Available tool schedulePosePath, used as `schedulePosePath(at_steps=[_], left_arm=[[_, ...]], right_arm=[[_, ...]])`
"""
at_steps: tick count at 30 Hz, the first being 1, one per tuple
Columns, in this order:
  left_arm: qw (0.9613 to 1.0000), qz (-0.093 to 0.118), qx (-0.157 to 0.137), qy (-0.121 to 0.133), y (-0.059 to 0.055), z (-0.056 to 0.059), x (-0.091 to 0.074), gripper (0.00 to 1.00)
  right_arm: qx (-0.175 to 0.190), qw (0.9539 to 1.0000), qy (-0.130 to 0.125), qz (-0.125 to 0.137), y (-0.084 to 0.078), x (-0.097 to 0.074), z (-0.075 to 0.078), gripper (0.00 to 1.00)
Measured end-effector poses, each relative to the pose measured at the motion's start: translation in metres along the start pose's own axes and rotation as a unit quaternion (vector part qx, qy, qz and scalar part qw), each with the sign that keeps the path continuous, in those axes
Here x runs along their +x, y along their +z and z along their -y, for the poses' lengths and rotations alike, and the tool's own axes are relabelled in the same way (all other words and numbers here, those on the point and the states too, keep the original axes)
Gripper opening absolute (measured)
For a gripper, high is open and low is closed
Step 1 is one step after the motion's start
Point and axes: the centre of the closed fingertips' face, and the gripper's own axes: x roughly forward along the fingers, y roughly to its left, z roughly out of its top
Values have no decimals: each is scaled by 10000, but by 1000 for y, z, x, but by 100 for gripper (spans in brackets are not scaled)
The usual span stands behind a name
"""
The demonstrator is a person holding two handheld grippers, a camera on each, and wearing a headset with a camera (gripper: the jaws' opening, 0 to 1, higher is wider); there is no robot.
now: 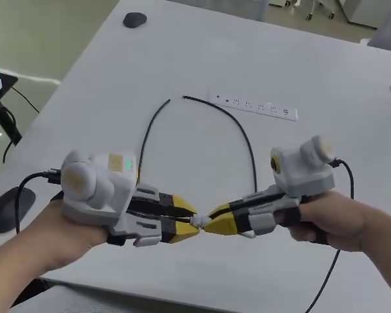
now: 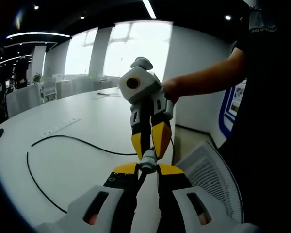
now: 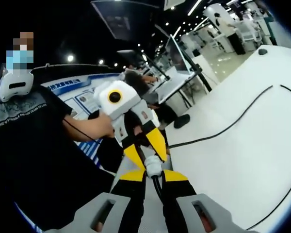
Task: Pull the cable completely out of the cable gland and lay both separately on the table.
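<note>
From the head view I have both tools tip to tip above the near edge of the desk [image 1: 300, 65]. The left gripper [image 1: 190, 220] comes in from the left, the right gripper [image 1: 212, 222] from the right. The small pale cable gland [image 1: 199, 222] is caught between their yellow tips, lifted clear of the desk surface.

In the left gripper view my own jaws are closed on the gland, one yellow tip on each side of it. The other tool's jaws come down onto it from above. In the right gripper view my jaws are closed at the gland's opposite end, and a black strand runs back between them. So both pairs grip the gland, and the cable passes through it.

The black cable [image 1: 238, 127] is threaded through the gland and lies mostly on the desk. One run curves from the right gripper up toward the white power strip [image 1: 254, 106]. The other run climbs from behind the left gripper, and the two free ends lie near each other just short of the strip.

A hand holds each tool: the left hand [image 1: 45, 241] at the lower left, the right hand [image 1: 326, 218] at the right. A dark mouse [image 1: 135, 19] sits at the far edge of the desk, well apart from the work.
</note>
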Motion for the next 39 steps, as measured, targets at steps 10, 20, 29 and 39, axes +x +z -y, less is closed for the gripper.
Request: schedulePosePath(at_steps=[10, 20, 29, 39], left_arm=[[9981, 167, -566, -194, 0, 4, -5, 15], [9929, 170, -1100, -408, -1, 9, -6, 15], [9919, 95, -1145, -548, -2, 16, -3, 15], [9954, 117, -830, -466, -4, 16, -4, 15]], right_arm=[[-1547, 9858, -646, -116, 0, 2, -6, 7], [-3133, 9351, -1613, -377, -2, 4, -8, 7], [-3463, 9176, -1887, -504, -8, 3, -9, 8], [-2993, 9360, -1841, -219, -3, -3, -9, 10]])
